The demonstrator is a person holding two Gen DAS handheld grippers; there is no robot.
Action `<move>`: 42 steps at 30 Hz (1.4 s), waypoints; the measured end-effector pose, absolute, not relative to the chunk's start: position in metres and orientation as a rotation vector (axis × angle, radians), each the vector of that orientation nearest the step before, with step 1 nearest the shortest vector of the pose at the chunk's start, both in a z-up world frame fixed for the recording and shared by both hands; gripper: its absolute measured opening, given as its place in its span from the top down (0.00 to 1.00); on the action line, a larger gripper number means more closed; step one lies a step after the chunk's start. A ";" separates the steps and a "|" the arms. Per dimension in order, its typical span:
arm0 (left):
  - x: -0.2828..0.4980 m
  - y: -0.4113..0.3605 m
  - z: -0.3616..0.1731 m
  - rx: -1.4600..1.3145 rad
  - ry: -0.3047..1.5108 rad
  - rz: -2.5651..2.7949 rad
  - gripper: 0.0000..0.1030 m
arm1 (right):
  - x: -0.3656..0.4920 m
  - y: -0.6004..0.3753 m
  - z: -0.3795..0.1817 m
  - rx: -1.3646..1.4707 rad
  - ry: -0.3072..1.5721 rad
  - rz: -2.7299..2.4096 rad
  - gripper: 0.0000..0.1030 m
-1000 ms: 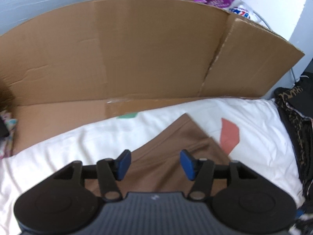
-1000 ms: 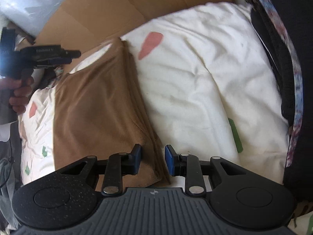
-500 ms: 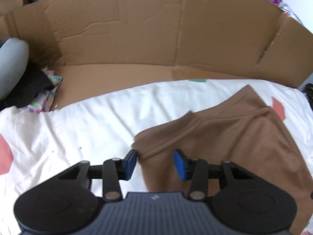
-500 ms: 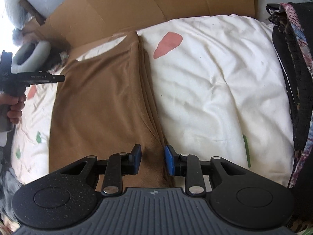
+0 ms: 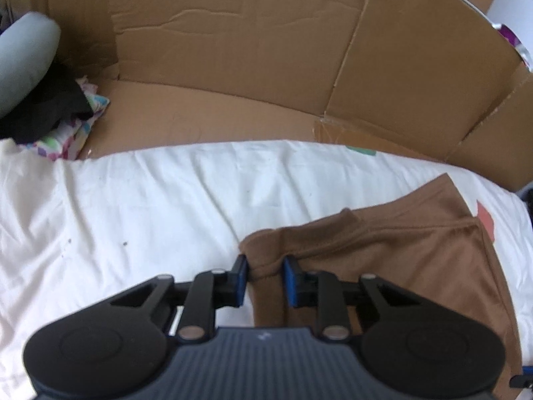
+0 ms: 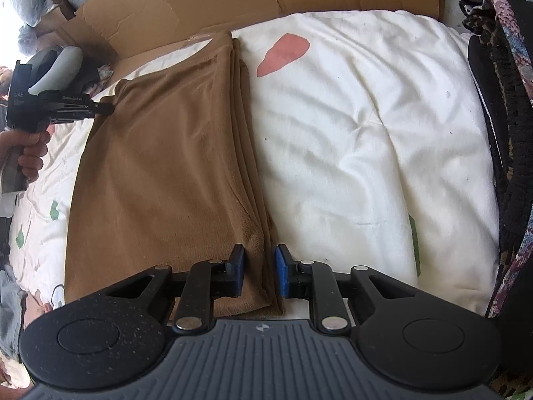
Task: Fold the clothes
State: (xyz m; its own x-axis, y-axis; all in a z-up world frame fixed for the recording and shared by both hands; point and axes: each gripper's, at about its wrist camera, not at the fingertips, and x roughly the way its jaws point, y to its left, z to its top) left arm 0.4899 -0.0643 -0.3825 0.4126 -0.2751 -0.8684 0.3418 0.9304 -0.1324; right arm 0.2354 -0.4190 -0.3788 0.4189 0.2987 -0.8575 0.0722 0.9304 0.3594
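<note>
Clearly, brown garment (image 6: 166, 166) lies layered on white bedding (image 6: 366, 133); left gripper (image 5: 265, 278) and right gripper (image 6: 260, 273), fingers apart, straddle its corners. Shallow bites risk catching only the top layer, skewing the fold.

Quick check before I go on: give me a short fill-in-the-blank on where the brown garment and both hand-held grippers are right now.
1. The garment being folded is ____ in colour.
2. It lies on a white ____ with coloured patches.
3. The left hand-held gripper has a ____ of the garment between its pads.
4. Behind the bedding stands a wall of ____.

Missing words: brown; quilt; corner; cardboard
</note>
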 end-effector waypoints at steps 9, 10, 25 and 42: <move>0.468 -0.047 -0.358 0.071 1.088 -0.467 0.60 | 0.230 -0.428 -0.374 0.405 1.146 0.148 0.76; 0.463 -0.043 -0.356 0.057 1.092 -0.469 0.58 | 0.230 -0.428 -0.371 0.403 1.144 0.158 0.76; 0.351 0.003 -0.378 -0.101 1.312 -0.446 0.54 | 0.242 -0.428 -0.369 0.416 1.158 0.191 0.74; 0.312 -0.011 -0.394 -0.157 1.441 -0.482 0.55 | 0.246 -0.422 -0.381 0.378 1.206 0.227 0.69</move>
